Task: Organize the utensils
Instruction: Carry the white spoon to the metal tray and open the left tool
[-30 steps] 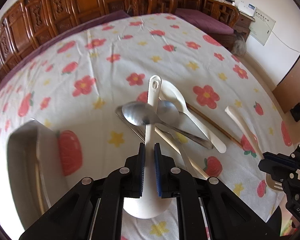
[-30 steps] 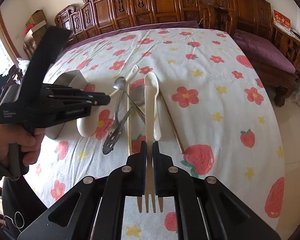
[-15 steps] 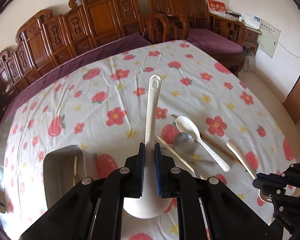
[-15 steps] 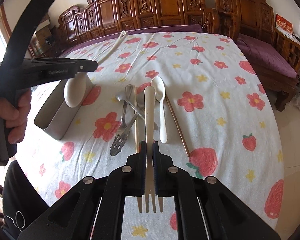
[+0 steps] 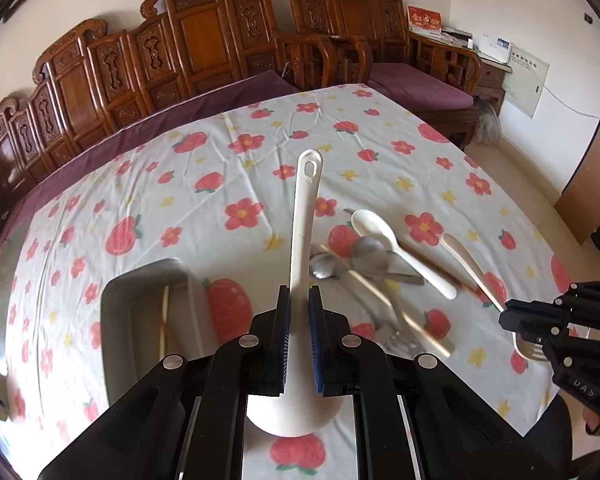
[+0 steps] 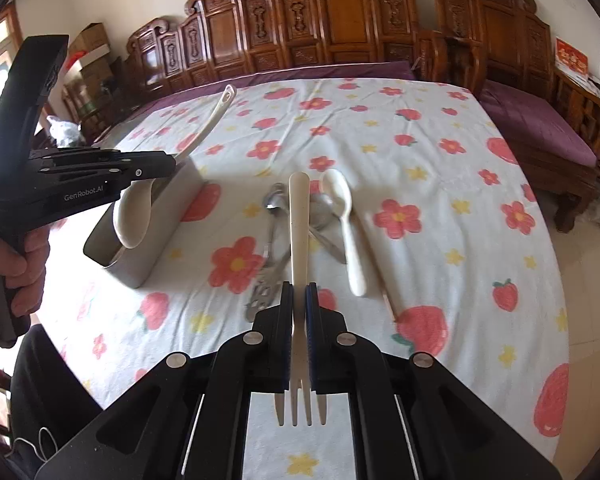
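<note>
My left gripper [image 5: 299, 294] is shut on a large white ladle [image 5: 305, 216], handle pointing away, bowl under the fingers. In the right wrist view the left gripper [image 6: 168, 164] holds the ladle [image 6: 134, 212] above the grey metal bin [image 6: 168, 216]. My right gripper [image 6: 299, 292] is shut on a cream plastic fork [image 6: 299, 224], tines toward the camera, held above the table. On the cloth lies a pile: a white spoon [image 6: 342, 208], metal spoons [image 6: 274, 204], a metal slotted utensil [image 6: 264, 288] and chopsticks [image 5: 432, 264]. The bin [image 5: 140, 312] holds a chopstick [image 5: 164, 320].
The table wears a white cloth with red flowers and strawberries [image 6: 420, 152]. Carved wooden chairs [image 6: 340, 16] line its far side. A bench with a purple cushion [image 6: 540, 124] stands to the right. A person's hand [image 6: 12, 264] grips the left handle.
My left gripper has lifted the ladle off the pile and carried it left, over the bin. My right gripper keeps hold of the fork and has risen slightly.
</note>
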A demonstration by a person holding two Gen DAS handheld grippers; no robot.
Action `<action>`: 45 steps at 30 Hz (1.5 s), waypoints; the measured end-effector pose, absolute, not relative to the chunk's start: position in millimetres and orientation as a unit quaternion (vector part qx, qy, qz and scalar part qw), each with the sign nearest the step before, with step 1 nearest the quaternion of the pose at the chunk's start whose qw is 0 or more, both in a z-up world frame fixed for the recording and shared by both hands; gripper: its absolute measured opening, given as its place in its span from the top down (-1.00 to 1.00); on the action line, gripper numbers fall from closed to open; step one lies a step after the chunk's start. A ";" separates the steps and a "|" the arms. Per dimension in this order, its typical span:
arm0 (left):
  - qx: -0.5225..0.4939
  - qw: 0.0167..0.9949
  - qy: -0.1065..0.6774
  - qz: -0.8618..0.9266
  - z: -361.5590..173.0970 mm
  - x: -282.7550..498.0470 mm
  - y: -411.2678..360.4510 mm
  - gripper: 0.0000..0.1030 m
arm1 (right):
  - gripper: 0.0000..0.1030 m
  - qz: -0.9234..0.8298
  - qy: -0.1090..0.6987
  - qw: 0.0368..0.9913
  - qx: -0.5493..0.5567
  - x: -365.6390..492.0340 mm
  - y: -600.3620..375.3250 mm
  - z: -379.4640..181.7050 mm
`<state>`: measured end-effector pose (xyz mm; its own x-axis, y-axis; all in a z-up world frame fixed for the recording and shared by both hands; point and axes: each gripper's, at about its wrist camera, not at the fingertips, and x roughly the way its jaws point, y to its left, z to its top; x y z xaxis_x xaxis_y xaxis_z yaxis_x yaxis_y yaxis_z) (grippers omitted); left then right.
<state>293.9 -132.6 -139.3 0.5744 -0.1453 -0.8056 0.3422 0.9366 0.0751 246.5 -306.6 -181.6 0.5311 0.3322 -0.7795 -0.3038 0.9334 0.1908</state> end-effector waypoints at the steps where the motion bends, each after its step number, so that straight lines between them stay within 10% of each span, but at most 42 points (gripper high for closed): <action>1: 0.110 0.881 0.439 -0.137 -138.2 292.2 -126.8 0.84 | 0.86 0.183 0.448 0.875 0.015 245.5 -304.3 -180.6; 45: 0.050 0.905 0.414 -0.080 -147.6 243.9 49.8 0.60 | 0.85 0.270 0.441 0.856 -0.028 260.7 -126.4 -161.0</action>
<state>243.9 49.8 -147.6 0.6439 -0.1036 -0.7581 0.1869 0.9821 0.0245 260.7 -126.4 -161.0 0.4664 0.4372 -0.7689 -0.4857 0.8531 0.1904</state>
